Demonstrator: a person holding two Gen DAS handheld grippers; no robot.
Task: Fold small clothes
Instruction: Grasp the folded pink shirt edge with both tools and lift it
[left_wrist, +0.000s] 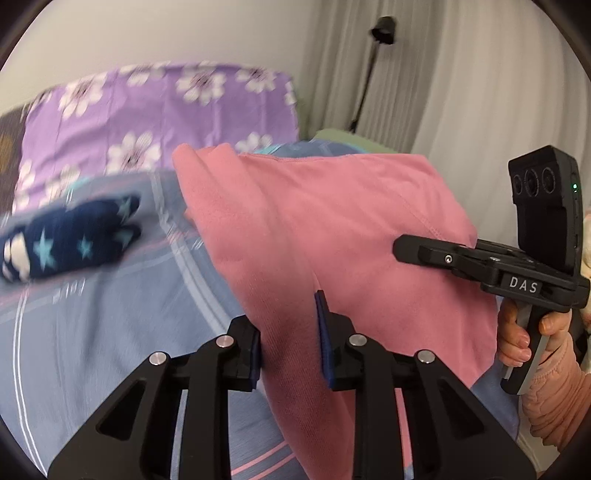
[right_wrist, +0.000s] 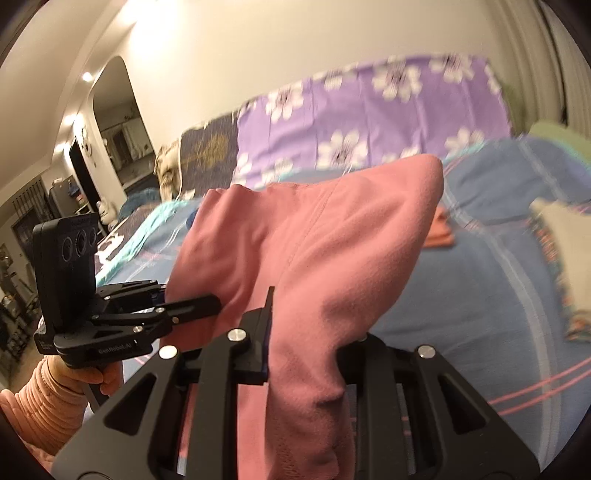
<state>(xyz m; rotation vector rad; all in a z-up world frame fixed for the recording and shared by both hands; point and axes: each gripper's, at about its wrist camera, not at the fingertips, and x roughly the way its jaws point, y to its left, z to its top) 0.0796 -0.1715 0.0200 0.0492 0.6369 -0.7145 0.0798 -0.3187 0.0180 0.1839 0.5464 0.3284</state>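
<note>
A pink garment (left_wrist: 332, 229) hangs lifted above the bed, held between both grippers. My left gripper (left_wrist: 291, 332) is shut on its left part, the cloth pinched between the blue pads. My right gripper (right_wrist: 306, 332) is shut on the other part of the pink garment (right_wrist: 314, 251), which drapes over and hides the right finger. The right gripper also shows at the right of the left wrist view (left_wrist: 424, 253), and the left gripper at the left of the right wrist view (right_wrist: 192, 306). Both views are motion-blurred.
The bed has a blue striped sheet (left_wrist: 92, 332) and a purple flowered pillow (left_wrist: 147, 122). A navy star-patterned garment (left_wrist: 70, 240) lies at left. A folded orange-pink piece (right_wrist: 439, 232) and a white patterned cloth (right_wrist: 569, 251) lie at right. Curtains (left_wrist: 480, 92) hang behind.
</note>
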